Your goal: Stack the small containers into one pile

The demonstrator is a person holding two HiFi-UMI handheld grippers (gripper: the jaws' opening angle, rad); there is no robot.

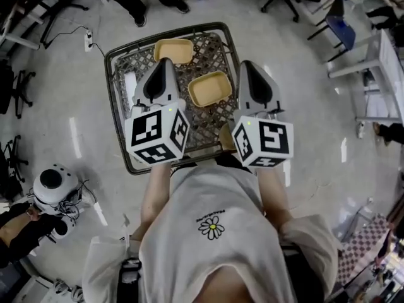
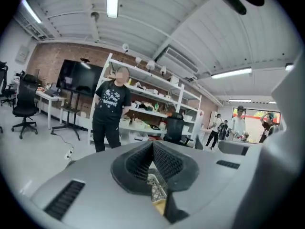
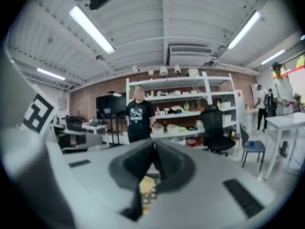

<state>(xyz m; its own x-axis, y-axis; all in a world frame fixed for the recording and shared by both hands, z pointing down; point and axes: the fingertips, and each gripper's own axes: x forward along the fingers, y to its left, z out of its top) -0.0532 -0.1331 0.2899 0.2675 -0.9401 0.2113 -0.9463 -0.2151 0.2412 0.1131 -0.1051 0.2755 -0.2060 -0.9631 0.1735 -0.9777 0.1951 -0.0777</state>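
Grey floor (image 1: 303,100), wire basket (image 1: 211,49), two yellow containers (image 1: 173,50) (image 1: 210,88), closed hand-held grippers (image 1: 165,62) (image 1: 245,64) above.

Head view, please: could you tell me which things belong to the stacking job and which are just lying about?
Belongs to the job:
- far container
- near container
- wire tray holding both
- left claw and right claw, both shut and empty

Just lying about:
- power strip on the floor
- white round machine
- blue chair
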